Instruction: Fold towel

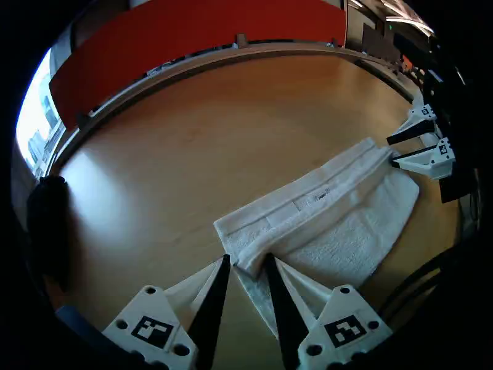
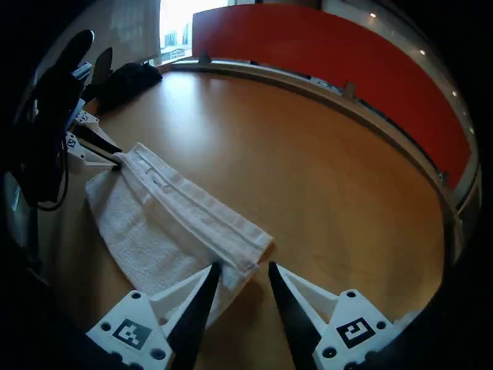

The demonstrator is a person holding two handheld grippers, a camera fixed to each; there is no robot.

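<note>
Wooden table [image 1: 185,160] is spreading out ahead of both grippers, with glare washing over its far-left part. Far to the left gripper's left, a window [image 1: 34,123] is letting daylight in. A long red panel [image 1: 185,37] is running behind the table's far edge. A dark bundle [image 1: 46,228] is lying to the left gripper's left, near the table edge.

White towel [image 1: 326,216] is lying flat on the wood, folded into a long band and stretching from one gripper to the other.

Left gripper [image 1: 246,262] is sitting low over the table, pointing along the towel. Its jaws are standing at a narrow gap, straddling the thick fold of the near corner. Cannot tell whether both are pressing it.

Right gripper [image 2: 242,268] is riding low at the opposite end with its jaws standing wider. The towel's corner is lying between them, wood showing beside the right finger, so not gripping. From the left gripper it is sitting far ahead to the right, its fingers either side of the towel's end
</note>
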